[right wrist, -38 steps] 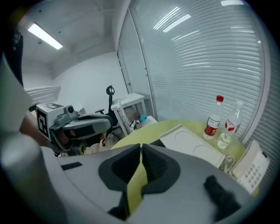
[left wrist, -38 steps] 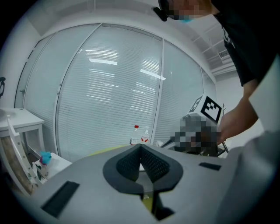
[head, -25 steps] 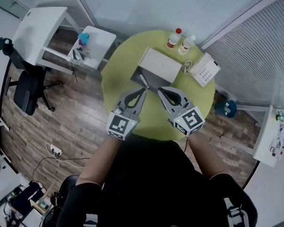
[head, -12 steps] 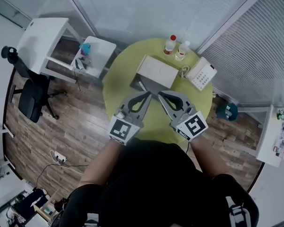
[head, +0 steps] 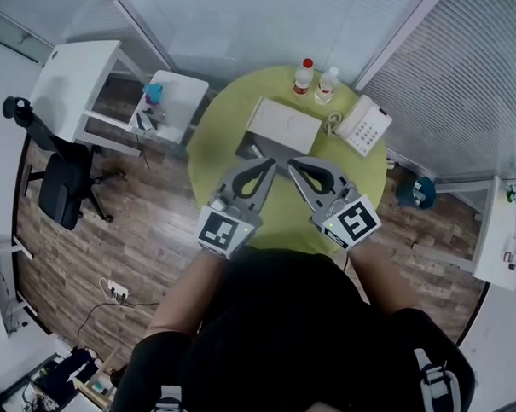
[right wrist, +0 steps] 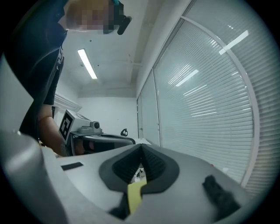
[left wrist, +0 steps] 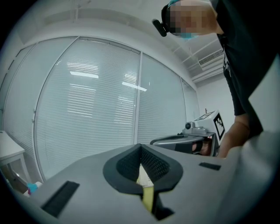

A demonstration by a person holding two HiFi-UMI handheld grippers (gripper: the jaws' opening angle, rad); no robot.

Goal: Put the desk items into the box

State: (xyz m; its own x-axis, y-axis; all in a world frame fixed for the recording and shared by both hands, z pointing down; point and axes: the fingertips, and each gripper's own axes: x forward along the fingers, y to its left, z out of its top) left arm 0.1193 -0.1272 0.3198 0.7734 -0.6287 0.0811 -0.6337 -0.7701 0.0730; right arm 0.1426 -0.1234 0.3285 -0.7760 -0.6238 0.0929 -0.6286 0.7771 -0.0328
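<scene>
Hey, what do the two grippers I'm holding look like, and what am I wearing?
The left hand-held gripper and right hand-held gripper are grey, with curved jaws, black textured pads and a cube of black-and-white square markers. The person wears a black short-sleeved top.

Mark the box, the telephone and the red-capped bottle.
box [head: 284, 125], head view, on its pale lid.
telephone [head: 366, 128], head view, on its keypad face.
red-capped bottle [head: 302, 78], head view, on its body.
</scene>
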